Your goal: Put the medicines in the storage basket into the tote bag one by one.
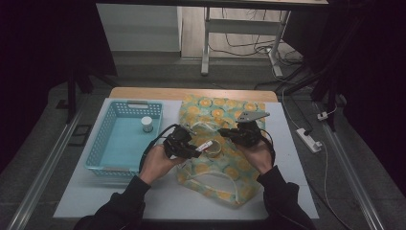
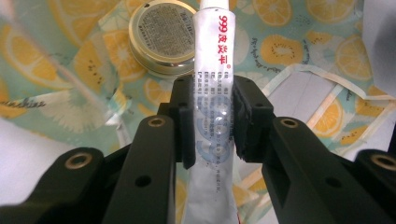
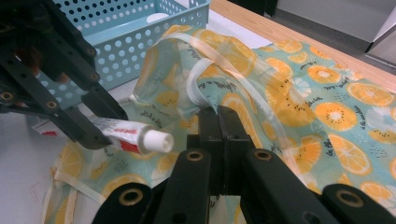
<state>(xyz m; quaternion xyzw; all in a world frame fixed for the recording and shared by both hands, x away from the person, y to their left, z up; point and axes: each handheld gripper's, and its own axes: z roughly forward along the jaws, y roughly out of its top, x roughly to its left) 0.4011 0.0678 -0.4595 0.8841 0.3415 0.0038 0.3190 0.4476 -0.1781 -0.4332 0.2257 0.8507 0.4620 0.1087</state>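
The left gripper [image 1: 194, 152] is clamping a white ointment tube [image 2: 212, 116] with red print across its middle, both pads pressing flat against its sides, and the tube is hanging in the air just above the lemon-print bag [image 1: 225, 143], near the middle of the table [image 1: 297, 158]. In the right gripper view the tube's white cap [image 3: 155, 140] is pointing right, toward the right gripper [image 3: 219, 116], sticking out past the black jaws that are holding it. Right beneath the tube, in the left gripper view, a round gold tin [image 2: 161, 37] is lying on the bag's fabric (its printed lid facing up). The right gripper is sitting closed, its two jaws pressed together on the bag's cloth just under the pale handle strap [image 3: 219, 56], and the fabric is standing lifted in a fold there. In the high view that gripper is hovering over the bag's far right half, the grey three-cornered plate [image 1: 253, 115] on top of it. Over on the left, the light blue perforated basket [image 1: 103, 143] is resting on the table just beside the bag, with a small white jar [image 1: 147, 124] standing upright in its far part
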